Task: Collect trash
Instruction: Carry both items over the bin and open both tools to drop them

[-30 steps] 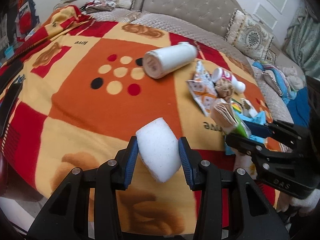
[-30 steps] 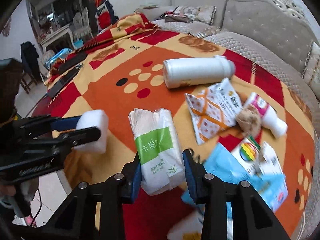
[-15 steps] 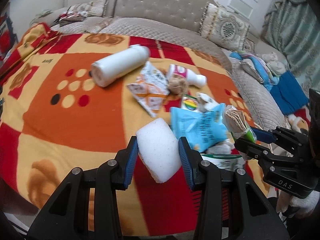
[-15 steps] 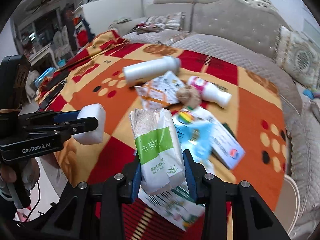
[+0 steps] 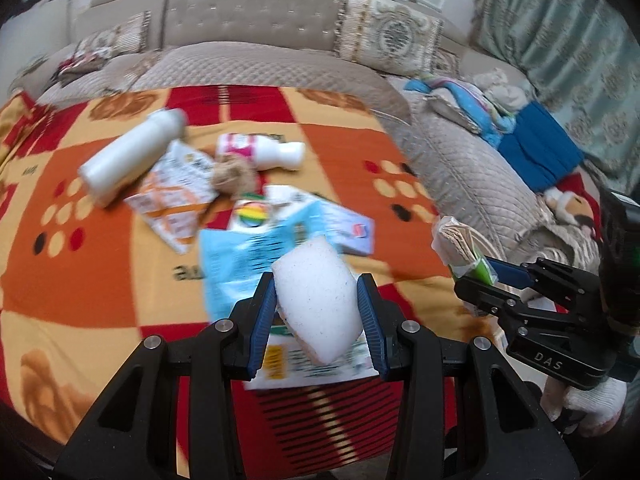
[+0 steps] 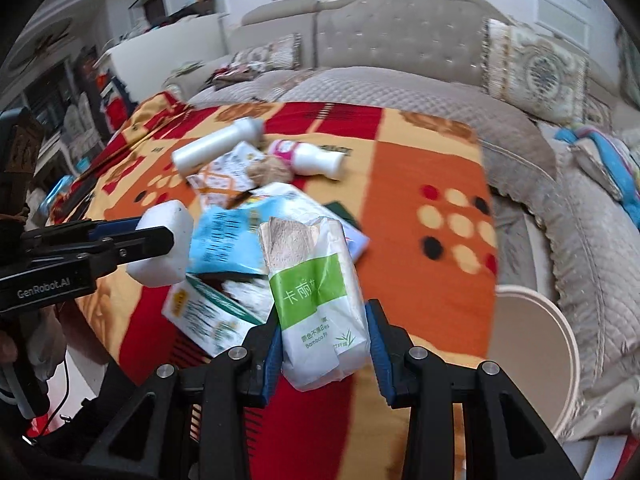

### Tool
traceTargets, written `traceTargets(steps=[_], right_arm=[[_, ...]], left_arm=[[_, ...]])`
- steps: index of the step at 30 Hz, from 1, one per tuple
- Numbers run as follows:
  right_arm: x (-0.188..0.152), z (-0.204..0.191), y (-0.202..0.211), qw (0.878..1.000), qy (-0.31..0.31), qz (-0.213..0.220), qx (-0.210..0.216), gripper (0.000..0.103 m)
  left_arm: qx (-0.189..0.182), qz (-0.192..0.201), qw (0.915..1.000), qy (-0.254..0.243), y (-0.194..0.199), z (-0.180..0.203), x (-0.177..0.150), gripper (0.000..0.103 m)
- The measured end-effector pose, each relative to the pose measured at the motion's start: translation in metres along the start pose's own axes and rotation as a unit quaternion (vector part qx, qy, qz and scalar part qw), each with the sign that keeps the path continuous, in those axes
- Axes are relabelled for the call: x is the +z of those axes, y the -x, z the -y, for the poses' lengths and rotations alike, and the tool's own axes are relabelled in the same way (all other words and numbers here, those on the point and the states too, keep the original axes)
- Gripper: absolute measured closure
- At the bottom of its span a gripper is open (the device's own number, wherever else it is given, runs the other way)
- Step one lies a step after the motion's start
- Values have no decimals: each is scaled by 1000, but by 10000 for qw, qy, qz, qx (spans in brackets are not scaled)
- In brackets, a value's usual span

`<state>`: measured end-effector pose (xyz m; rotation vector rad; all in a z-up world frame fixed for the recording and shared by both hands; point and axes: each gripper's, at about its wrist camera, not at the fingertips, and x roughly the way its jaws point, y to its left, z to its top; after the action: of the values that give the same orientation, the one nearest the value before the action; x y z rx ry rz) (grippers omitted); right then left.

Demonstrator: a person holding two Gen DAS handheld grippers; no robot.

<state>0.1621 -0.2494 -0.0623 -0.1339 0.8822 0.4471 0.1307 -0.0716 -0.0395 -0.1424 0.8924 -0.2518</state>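
My left gripper [image 5: 317,308] is shut on a white foam block [image 5: 316,300], held above the table's near edge; both also show in the right wrist view [image 6: 166,246]. My right gripper [image 6: 322,336] is shut on a tissue pack with a green label [image 6: 316,296], also seen at the right of the left wrist view [image 5: 466,250]. On the red-orange tablecloth [image 5: 100,264] lie a white bottle [image 5: 128,156], a pink-labelled bottle [image 5: 260,150], an orange-patterned wrapper [image 5: 176,192], a crumpled brown ball [image 5: 232,176], a blue bag [image 5: 244,256] and a box [image 6: 204,312].
A beige sofa [image 5: 260,20] with cushions curves behind and to the right of the table. Blue cloth [image 5: 536,156] lies on the sofa at right. A round cream rim [image 6: 560,344] sits between table and sofa at lower right.
Both grippers have swung to the right along the table with their loads still held. The pile of trash has shifted left in view, and the sofa's right side has come in.
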Motion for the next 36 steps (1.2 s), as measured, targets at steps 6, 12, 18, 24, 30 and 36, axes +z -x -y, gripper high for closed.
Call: traceTargets(steps=[6,12,18,24,30,36], right_arm=[[-21,51,19,9987,-401,10,-312,66],[-48,102,30,9948,-813,-75,-616,66],[-78,151,35,9876,-1298,-193,-867,66],[-102,184,30,9808,-1630,-339,-1016,66],[-120,206,17,9751,-1926,-487,-983,66],[-130,221,6,9701,-2140,-565,-995,56]], left_arm=[[-304,-115,9988,-367,-21,55,7,64],[-552,-238,9960,-660,-40,102,13,64],[-789,-349,9925,-863,-58,143,15,64],[-1079,-551,9886,-895,-88,175,15,63],[-1306,-664,9865,-735,-114,193,15,59],[-1407,-701,9858,-596,-129,200,14,45]])
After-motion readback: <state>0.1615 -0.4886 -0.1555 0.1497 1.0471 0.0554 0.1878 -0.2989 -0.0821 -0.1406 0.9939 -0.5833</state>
